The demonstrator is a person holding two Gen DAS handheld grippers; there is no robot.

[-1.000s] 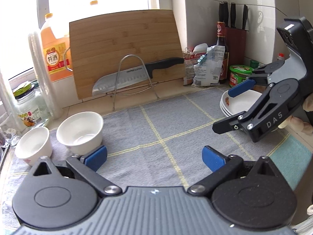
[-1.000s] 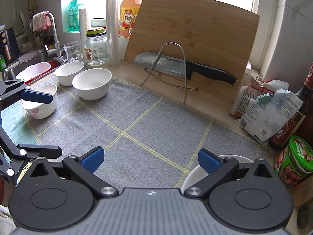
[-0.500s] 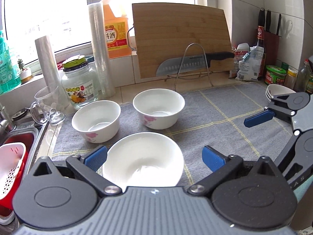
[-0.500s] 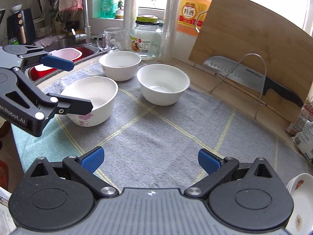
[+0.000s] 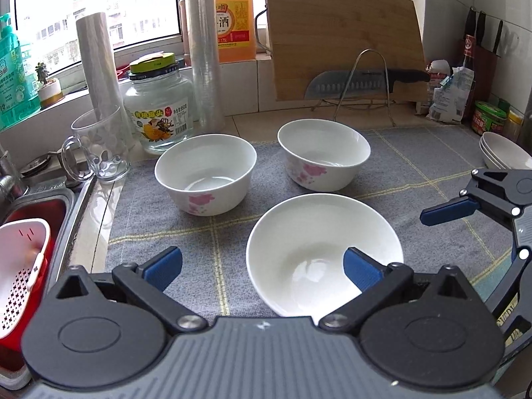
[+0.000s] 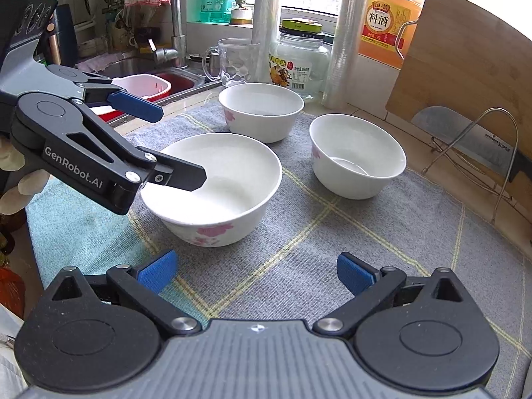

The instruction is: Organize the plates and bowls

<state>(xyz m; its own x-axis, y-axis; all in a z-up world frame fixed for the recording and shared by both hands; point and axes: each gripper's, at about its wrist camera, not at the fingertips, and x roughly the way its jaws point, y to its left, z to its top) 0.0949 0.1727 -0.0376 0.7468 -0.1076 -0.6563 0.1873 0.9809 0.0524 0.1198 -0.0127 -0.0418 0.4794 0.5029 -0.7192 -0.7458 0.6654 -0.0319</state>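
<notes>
**Kitchen desk: three bowls on the mat, both grippers open**

**Surface and room.** The desk (image 5: 252,123) is a tiled kitchen counter below a window. A grey mat (image 5: 415,166) with yellow grid lines covers most of it. A steel sink (image 6: 173,78) with a tap lies at the left end and holds a red-and-white colander (image 5: 20,266). A bamboo cutting board (image 5: 345,33) leans against the back wall; in front of it a knife (image 5: 359,81) rests on a wire rack (image 5: 369,83).

**Task items.** Three white bowls with pink flower prints stand on the mat, apart from one another: the near bowl (image 5: 322,252), the back-left bowl (image 5: 206,173) and the back-right bowl (image 5: 324,153). A stack of plates (image 5: 502,154) stands at the right edge of the mat.

**Grippers.** The left gripper (image 5: 262,266) is wide open and holds nothing. One finger reaches over the rim of the near bowl; contact cannot be confirmed. The right gripper (image 6: 256,271) is wide open, holds nothing and hangs over bare mat just beside the near bowl.

**Legible writing.**
- Left gripper body: "GenRobot.AI".
- Orange jug (image 6: 385,16): "料酒".
- Knife blade: "SUPOR".
- Glass jar (image 5: 159,113), green lid: a fruit label with Chinese text and "950" in small print.

A glass mug (image 5: 99,146) and two rolls of clear film (image 5: 202,50) stand beside the jar.
</notes>
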